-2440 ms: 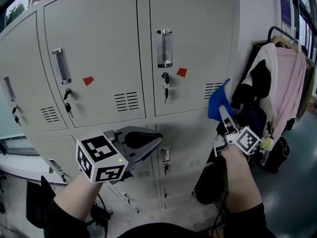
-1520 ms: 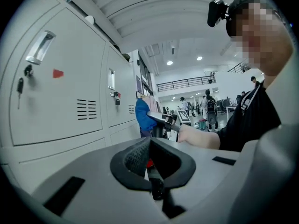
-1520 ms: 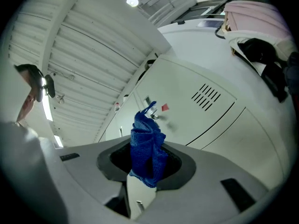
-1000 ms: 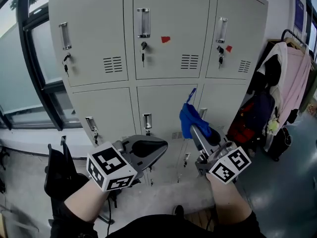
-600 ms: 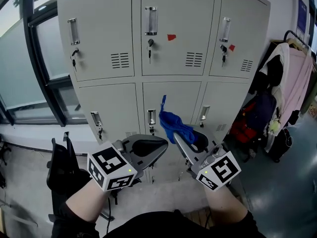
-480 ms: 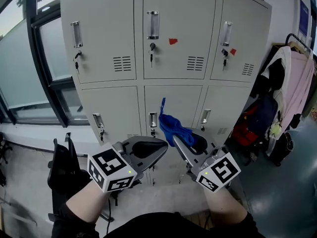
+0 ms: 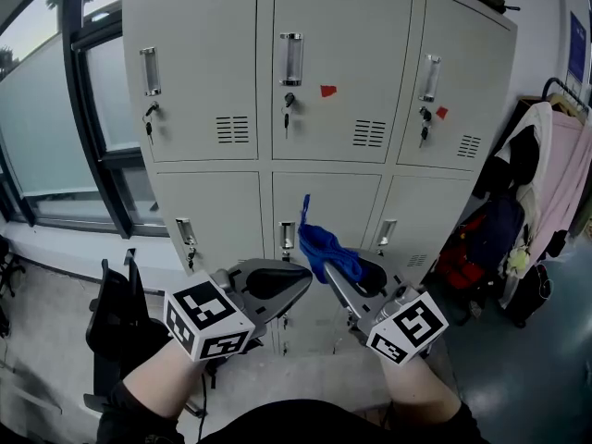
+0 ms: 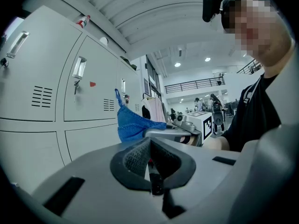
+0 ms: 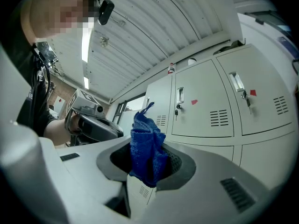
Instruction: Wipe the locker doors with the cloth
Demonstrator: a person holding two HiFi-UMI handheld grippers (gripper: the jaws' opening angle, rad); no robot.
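Observation:
A bank of pale grey lockers [image 7: 324,91] stands ahead, with chrome handles, keys in the locks and small red tags. A bunched blue cloth [image 7: 326,248] sticks up from my right gripper [image 7: 331,268], which is shut on it and held well short of the doors. The same blue cloth [image 9: 147,153] fills the jaws in the right gripper view. My left gripper [image 7: 294,283] is shut with nothing in it, low and to the left of the cloth. In the left gripper view its pads [image 8: 140,158] meet, and the blue cloth [image 8: 133,124] shows beyond.
A window with a dark frame [image 7: 88,118] runs along the left. A black chair [image 7: 120,317] stands below it. Coats and bags [image 7: 532,202] hang on a rack at the right, beside the lockers. The lower locker doors [image 7: 208,215] sit just behind both grippers.
The view swung from the right-hand locker column to the whole bank. My right gripper came down and leftward with the cloth, away from the doors, and now rests beside the left gripper.

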